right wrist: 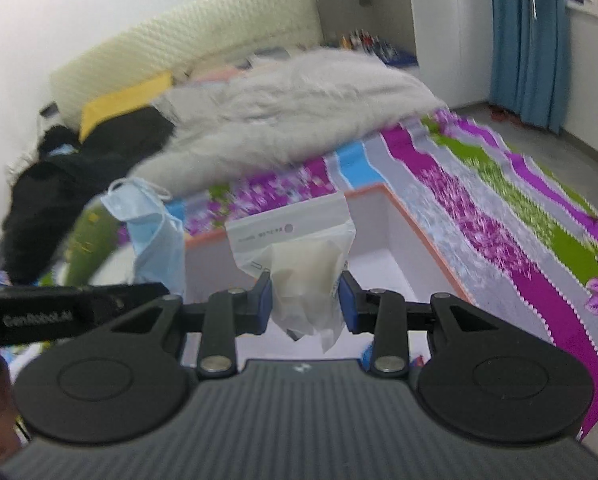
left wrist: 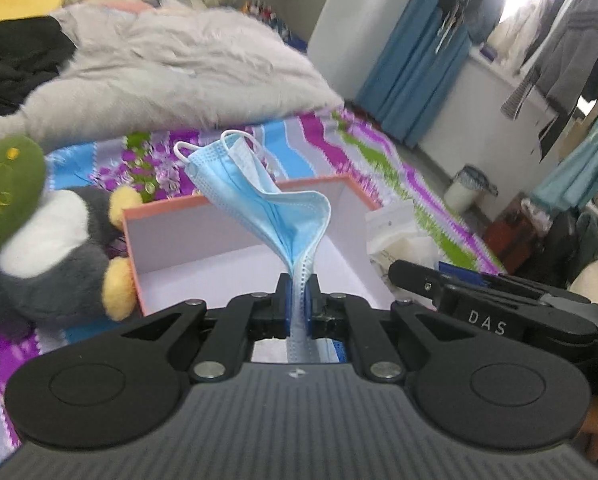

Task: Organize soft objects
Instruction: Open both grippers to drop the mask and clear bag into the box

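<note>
My left gripper (left wrist: 298, 300) is shut on a blue face mask (left wrist: 259, 192) and holds it up above an open white box with an orange rim (left wrist: 235, 204). The mask also shows in the right wrist view (right wrist: 155, 236), at the left. My right gripper (right wrist: 305, 300) is shut on a clear plastic bag of cream-coloured soft stuff (right wrist: 303, 264), held over the same box (right wrist: 419, 236). The right gripper's body shows in the left wrist view (left wrist: 479, 300), right of the box.
A grey and white plush toy with yellow feet (left wrist: 55, 256) and a green soft object (left wrist: 7, 188) lie left of the box on the striped bedspread (right wrist: 499, 240). A fluffy grey blanket (left wrist: 179, 68) and black clothes (right wrist: 83, 168) lie behind. A bin (left wrist: 465, 192) stands on the floor.
</note>
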{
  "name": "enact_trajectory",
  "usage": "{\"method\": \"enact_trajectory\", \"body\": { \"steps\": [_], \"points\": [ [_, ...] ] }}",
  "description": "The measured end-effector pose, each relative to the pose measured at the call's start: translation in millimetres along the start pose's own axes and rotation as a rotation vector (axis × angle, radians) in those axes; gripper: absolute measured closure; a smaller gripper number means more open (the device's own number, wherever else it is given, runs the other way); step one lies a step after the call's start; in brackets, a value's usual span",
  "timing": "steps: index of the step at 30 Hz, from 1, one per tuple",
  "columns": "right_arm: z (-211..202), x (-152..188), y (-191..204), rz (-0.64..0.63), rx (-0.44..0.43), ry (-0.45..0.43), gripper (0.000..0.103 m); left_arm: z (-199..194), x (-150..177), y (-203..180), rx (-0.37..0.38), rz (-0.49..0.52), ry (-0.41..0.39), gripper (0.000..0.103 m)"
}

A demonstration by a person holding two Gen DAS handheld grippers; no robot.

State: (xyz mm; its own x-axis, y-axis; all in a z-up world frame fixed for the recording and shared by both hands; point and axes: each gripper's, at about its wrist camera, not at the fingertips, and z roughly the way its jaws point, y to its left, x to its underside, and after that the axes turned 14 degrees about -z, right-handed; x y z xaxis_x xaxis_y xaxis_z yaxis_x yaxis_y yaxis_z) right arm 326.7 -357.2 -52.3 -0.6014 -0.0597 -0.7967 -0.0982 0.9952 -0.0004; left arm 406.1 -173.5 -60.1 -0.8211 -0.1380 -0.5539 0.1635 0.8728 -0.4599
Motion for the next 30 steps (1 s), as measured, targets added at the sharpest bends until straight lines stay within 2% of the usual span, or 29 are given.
{"method": "enact_trajectory", "body": {
  "steps": [7, 13, 14, 15, 16, 18, 25, 30],
  "points": [
    [63, 18, -13, 0.013, -0.013, 0.117, 0.065, 73, -11, 20, -0.071, 0.026, 0.124, 0.095],
    [89, 29, -14, 0.027, -0.031, 0.187, 0.063, 89, -9, 32, -0.092, 0.016, 0.157, 0.094],
    [91, 31, -13, 0.019, -0.032, 0.194, 0.062, 90, -9, 32, -0.094, 0.014, 0.161, 0.092],
    [93, 31, -11, 0.011, -0.034, 0.199, 0.061, 92, -10, 34, -0.102, 0.005, 0.172, 0.083],
    [95, 32, -11, 0.010, -0.030, 0.205, 0.056, 91, -9, 34, -0.102, -0.003, 0.172, 0.074],
    [96, 34, -12, 0.019, -0.013, 0.213, 0.048, 85, -9, 35, -0.102, -0.003, 0.158, 0.066],
    [68, 29, -9, 0.046, -0.036, 0.163, 0.048, 37, -12, 19, -0.096, 0.028, 0.095, 0.066],
    [18, 12, -7, 0.076, -0.026, 0.064, 0.049, -25, -14, -2, -0.060, 0.056, 0.007, 0.066]
  ]
}}
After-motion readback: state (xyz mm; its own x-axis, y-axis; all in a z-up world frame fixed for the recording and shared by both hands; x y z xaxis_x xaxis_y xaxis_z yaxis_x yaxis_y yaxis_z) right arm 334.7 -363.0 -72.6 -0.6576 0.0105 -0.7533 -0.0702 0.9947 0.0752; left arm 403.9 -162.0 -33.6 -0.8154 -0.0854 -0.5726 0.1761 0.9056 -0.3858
